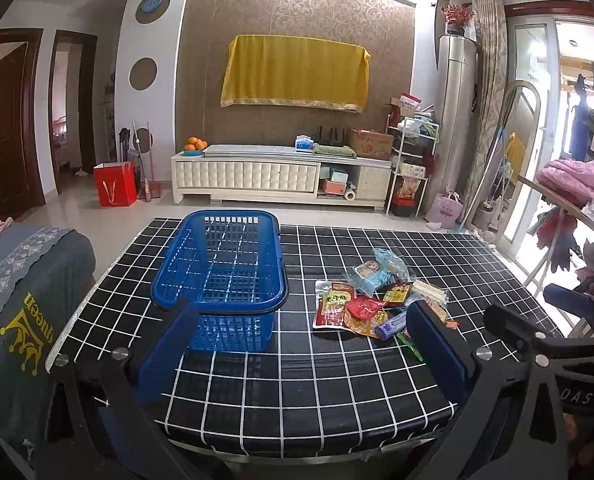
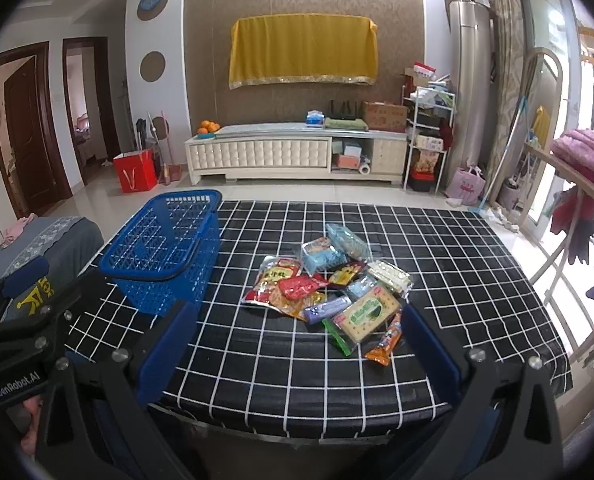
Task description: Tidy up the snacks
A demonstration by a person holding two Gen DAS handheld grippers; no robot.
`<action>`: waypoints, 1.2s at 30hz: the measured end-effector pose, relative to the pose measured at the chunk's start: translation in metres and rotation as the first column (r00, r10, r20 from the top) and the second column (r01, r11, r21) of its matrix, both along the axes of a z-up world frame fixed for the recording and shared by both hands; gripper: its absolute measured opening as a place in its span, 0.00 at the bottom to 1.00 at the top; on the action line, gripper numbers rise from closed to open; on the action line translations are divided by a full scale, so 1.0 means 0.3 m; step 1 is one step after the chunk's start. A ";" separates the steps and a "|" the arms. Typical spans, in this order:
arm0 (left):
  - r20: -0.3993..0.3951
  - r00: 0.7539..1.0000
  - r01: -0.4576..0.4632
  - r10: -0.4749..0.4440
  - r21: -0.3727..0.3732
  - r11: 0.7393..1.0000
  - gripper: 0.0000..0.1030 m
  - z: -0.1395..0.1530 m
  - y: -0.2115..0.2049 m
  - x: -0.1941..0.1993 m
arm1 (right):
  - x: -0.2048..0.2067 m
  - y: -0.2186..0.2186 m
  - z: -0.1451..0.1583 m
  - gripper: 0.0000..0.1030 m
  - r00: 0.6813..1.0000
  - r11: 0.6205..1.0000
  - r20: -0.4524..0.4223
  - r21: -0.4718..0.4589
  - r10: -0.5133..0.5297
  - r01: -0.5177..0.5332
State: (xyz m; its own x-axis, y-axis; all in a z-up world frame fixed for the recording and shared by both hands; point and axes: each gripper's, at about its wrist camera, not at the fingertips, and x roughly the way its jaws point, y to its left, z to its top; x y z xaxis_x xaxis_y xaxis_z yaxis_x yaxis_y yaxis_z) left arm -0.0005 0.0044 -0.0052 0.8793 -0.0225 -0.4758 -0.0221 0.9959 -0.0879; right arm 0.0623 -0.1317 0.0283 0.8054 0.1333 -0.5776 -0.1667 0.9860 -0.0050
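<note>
Blue plastic lattice basket (image 1: 221,276) w/ black handle is sitting mid-left of the left wrist view on the black white-grid tabletop (image 1: 297,380), nothing inside. Heap of mixed snack packets (image 2: 329,292) is lying just right of it, centre of the right wrist view, apart from basket. Left tongs (image 1: 303,356) & right tongs (image 2: 297,360) are both hanging spread wide at bottom of frame, gripping nothing, not touching anything. Grey cloth-covered seat (image 1: 25,280) is sitting at left edge.
</note>
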 end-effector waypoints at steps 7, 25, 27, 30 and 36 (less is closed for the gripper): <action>-0.001 1.000 0.001 -0.001 0.000 1.000 1.00 0.001 -0.002 0.003 | -0.001 -0.001 -0.001 1.00 1.000 1.000 0.002 -0.003 0.001 -0.001; -0.001 1.000 0.001 -0.001 -0.005 1.000 1.00 -0.002 0.008 0.000 | 0.001 0.005 -0.001 1.00 1.000 1.000 0.010 -0.006 0.004 -0.004; -0.005 1.000 0.003 -0.003 -0.009 1.000 1.00 -0.003 0.010 0.003 | 0.003 0.004 -0.004 1.00 1.000 1.000 0.007 -0.007 0.005 -0.005; -0.005 1.000 0.001 -0.001 -0.008 1.000 1.00 -0.001 0.010 0.002 | 0.002 0.006 -0.004 1.00 1.000 1.000 0.004 -0.005 0.006 -0.006; -0.013 1.000 0.003 -0.003 -0.021 1.000 1.00 -0.007 0.015 0.002 | -0.003 0.006 -0.006 1.00 1.000 1.000 0.001 -0.006 0.006 -0.006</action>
State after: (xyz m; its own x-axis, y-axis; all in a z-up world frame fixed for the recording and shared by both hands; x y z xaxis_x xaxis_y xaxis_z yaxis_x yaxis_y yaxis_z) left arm 0.0002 0.0090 -0.0072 0.8731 -0.0349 -0.4863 -0.0205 0.9939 -0.1083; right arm 0.0614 -0.1298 0.0265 0.8055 0.1344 -0.5772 -0.1723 0.9850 -0.0112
